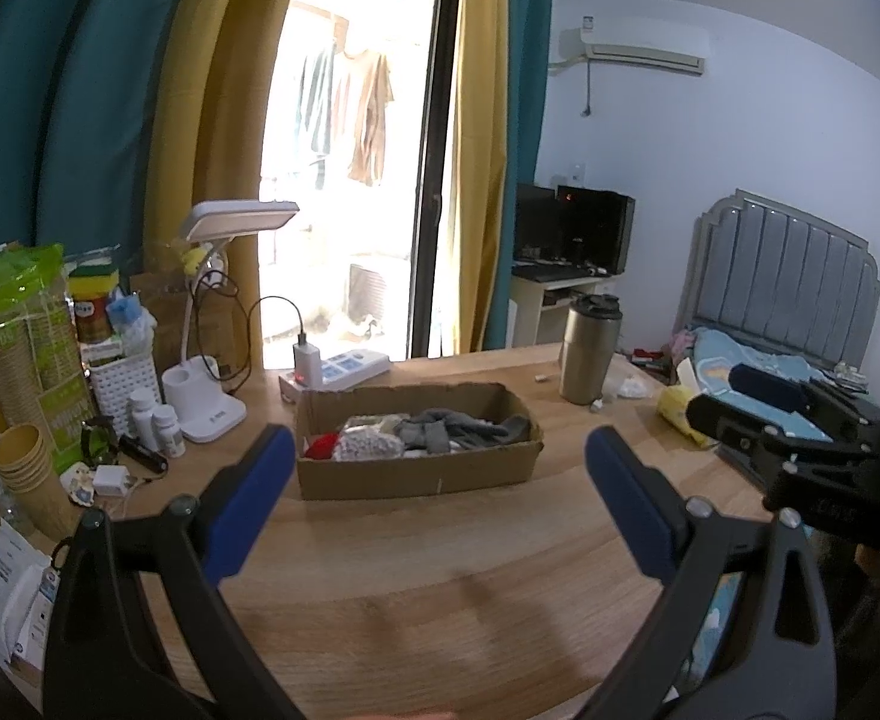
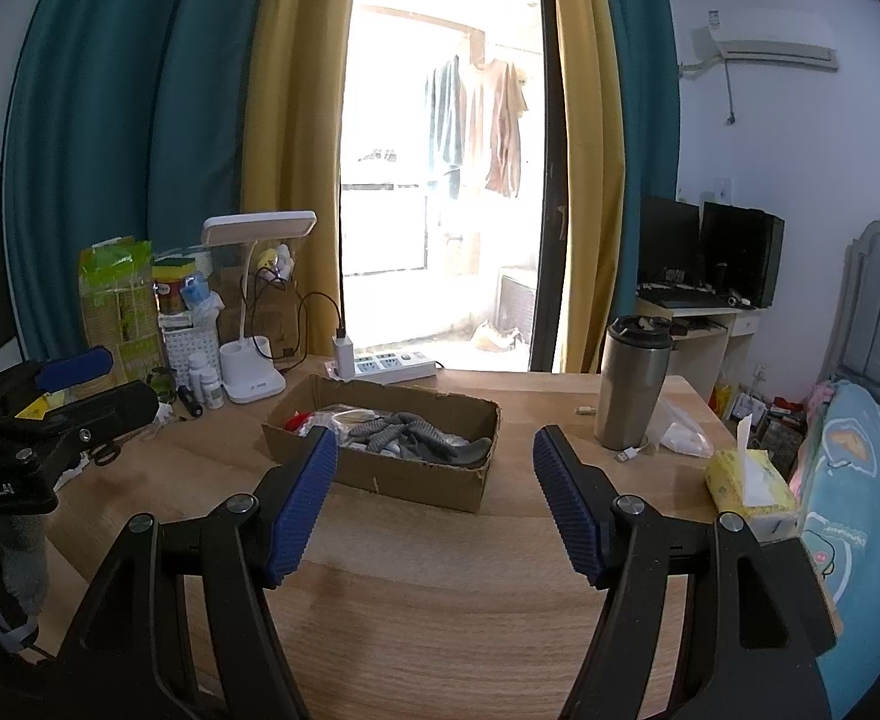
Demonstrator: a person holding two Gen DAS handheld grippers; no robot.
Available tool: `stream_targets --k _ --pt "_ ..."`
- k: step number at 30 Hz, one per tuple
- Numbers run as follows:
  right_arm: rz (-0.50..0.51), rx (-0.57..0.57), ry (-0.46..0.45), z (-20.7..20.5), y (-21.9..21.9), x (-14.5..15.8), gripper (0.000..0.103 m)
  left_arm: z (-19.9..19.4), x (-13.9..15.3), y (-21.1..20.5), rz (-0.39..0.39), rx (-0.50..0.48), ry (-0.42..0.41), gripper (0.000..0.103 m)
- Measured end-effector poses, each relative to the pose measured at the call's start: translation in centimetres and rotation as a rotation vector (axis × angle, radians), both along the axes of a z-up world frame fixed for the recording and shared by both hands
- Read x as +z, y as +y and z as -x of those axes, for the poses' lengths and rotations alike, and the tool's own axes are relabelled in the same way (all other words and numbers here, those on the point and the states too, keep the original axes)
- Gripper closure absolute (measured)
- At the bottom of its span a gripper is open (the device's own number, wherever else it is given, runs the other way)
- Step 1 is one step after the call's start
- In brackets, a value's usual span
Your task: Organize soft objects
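Note:
A shallow cardboard box (image 1: pixel 416 474) stands on the wooden desk and also shows in the right wrist view (image 2: pixel 416 483). It holds soft items: grey socks or gloves (image 1: pixel 457 429), a red piece (image 1: pixel 320 446) and white knitted cloth (image 1: pixel 368 444); the grey items also show from the right (image 2: pixel 416 435). My left gripper (image 1: pixel 440 450) is open and empty, above the desk just in front of the box. My right gripper (image 2: pixel 434 450) is open and empty, also short of the box. Each gripper shows at the edge of the other's view.
A steel tumbler (image 2: pixel 634 381) and a yellow tissue pack (image 2: pixel 748 483) stand right of the box. A white desk lamp (image 2: pixel 254 372), power strip (image 2: pixel 392 367), bottles, paper cups (image 1: pixel 26 468) and packets crowd the left. A bed (image 2: pixel 859 480) lies beyond the desk's right edge.

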State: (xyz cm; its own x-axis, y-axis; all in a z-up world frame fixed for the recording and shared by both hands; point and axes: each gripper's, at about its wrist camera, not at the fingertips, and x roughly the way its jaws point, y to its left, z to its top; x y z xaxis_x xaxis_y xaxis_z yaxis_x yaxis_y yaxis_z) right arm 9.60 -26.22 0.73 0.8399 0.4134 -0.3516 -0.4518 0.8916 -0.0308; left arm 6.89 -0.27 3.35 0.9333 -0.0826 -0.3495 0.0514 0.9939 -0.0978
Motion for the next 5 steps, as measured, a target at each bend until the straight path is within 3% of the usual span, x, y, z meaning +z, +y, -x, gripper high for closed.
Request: stream_targets --k 5 --pt "0.007 0.008 0.017 -0.4 0.41 -0.72 0.032 -0.06 -0.68 0.27 -0.004 0.019 0.016 0.004"
